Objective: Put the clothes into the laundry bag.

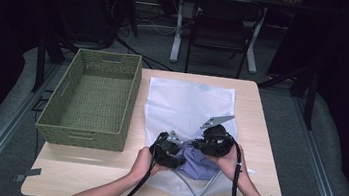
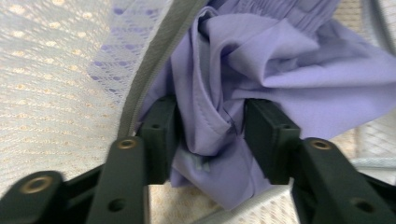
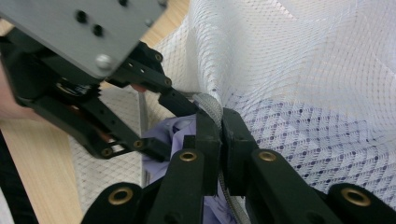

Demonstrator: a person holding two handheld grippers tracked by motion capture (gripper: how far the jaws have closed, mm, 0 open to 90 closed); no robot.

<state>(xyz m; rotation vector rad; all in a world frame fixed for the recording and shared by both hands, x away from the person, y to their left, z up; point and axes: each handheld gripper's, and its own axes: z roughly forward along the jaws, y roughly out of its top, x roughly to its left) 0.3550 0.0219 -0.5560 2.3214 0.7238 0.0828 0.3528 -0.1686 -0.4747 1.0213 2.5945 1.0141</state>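
Lavender cloth (image 2: 261,70) sits bunched at the mouth of the white mesh bag (image 1: 189,105), low and centre in our high view. Our left gripper (image 2: 211,135) pinches a fold of it; our right gripper (image 3: 220,128) clamps the bag's grey zipper edge (image 3: 209,105).

Two hands, two grippers, close together

The left gripper (image 1: 168,149) has its jaws pinched on a fold of purple cloth (image 2: 261,70). The right gripper (image 1: 213,141) sits just beside it, jaws squeezed tight on the gray zipper edge (image 3: 211,108) of a mesh bag (image 1: 187,104).
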